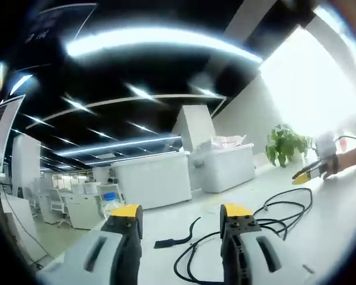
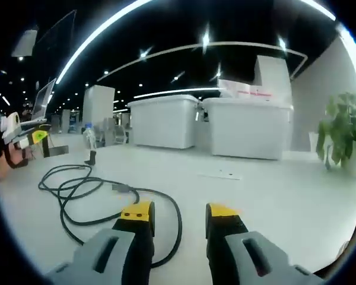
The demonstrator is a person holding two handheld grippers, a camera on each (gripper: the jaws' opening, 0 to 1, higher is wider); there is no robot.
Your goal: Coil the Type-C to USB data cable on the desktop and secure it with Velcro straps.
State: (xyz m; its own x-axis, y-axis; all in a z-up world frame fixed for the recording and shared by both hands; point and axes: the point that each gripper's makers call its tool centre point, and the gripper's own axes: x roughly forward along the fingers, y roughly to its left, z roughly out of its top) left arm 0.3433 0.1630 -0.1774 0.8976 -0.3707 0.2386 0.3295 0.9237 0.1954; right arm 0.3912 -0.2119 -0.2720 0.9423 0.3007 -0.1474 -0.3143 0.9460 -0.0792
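In the left gripper view I am holding my left gripper with its yellow-tipped jaws standing wide apart and nothing between them. The black data cable is lying loose on the white desktop, starting between my jaws and running out toward two o'clock in slack loops. A black Velcro strap is resting flat in the gap just ahead of my tips, curling toward twelve o'clock. Farther off at three o'clock, my right gripper is hovering low over the desktop.

In the right gripper view I am holding my right gripper open too, gripping nothing. The cable is passing just beside my left-hand jaw and looping away toward ten o'clock. Beyond it, at nine o'clock, my left gripper is showing. White storage bins are sitting at twelve o'clock, a potted plant at two.
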